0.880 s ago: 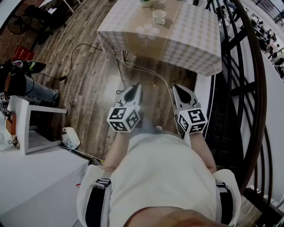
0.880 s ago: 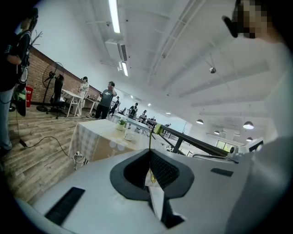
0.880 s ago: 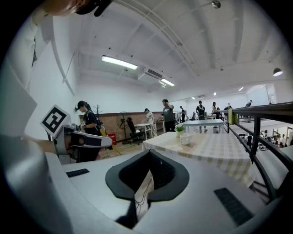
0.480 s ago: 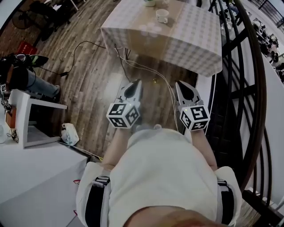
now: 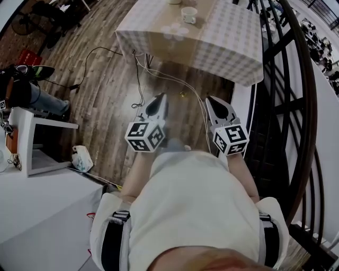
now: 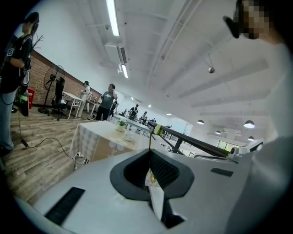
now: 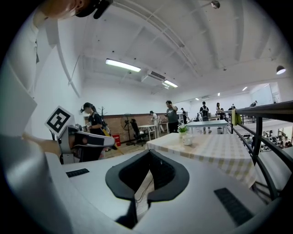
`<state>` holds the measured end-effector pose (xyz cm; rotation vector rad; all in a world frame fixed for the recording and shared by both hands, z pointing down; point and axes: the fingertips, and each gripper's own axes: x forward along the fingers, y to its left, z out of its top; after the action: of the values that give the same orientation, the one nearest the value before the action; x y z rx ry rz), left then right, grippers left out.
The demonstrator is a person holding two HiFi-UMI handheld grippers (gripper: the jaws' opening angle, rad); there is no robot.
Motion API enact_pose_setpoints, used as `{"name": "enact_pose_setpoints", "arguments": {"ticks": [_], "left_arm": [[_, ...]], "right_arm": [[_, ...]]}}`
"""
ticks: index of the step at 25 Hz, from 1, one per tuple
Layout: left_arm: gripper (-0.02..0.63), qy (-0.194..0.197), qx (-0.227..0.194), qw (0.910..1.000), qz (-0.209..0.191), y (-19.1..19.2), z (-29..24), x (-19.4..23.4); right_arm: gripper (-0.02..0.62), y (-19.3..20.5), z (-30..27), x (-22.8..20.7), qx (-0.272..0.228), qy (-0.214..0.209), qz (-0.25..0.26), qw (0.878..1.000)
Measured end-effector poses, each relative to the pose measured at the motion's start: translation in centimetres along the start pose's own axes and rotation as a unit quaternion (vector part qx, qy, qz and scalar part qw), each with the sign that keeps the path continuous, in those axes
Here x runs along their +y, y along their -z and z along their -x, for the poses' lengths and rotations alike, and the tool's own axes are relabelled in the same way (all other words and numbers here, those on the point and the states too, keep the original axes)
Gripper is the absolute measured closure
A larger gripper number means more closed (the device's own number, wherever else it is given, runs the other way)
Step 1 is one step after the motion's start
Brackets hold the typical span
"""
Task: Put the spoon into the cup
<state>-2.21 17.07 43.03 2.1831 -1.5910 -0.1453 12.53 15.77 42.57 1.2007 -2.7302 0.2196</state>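
A white cup stands on the table with the checked cloth, far ahead at the top of the head view. No spoon can be made out. My left gripper and right gripper are held side by side above the wooden floor, well short of the table, both shut and empty. In the left gripper view the closed left gripper points toward the cup, with a small potted plant beside it. In the right gripper view the right gripper faces the cup too.
Cables trail over the wood floor below the table. A black railing runs along the right. A white side table and a seated person are at the left. Several people stand far back in the room.
The table and cup sit slightly higher in the head view than before. Both grippers stay shut and side by side in about the same place.
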Motion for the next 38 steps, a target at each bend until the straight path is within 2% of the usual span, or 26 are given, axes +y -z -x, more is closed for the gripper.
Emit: {"name": "enact_pose_setpoints", "arguments": {"ticks": [10, 17, 26, 38], "left_arm": [[0.601, -0.011, -0.002, 0.9999, 0.007, -0.7, -1.7, 1.1], [0.601, -0.004, -0.001, 0.9999, 0.009, -1.9, -5.0, 2.7], [0.601, 0.014, -0.003, 0.9999, 0.003, -5.7, -10.9, 5.9], [0.601, 0.044, 0.001, 0.9990, -0.002, -10.5, -17.7, 10.8]], "right_arm": [[0.594, -0.5, -1.7, -1.0, -0.009, -0.011, -0.016, 1.000], [0.594, -1.0, -5.0, -3.0, -0.004, -0.003, -0.017, 1.000], [0.594, -3.4, -11.4, -5.4, -0.006, 0.003, -0.008, 1.000], [0.594, -6.0, -19.2, -8.1, -0.007, 0.033, -0.006, 0.999]]}}
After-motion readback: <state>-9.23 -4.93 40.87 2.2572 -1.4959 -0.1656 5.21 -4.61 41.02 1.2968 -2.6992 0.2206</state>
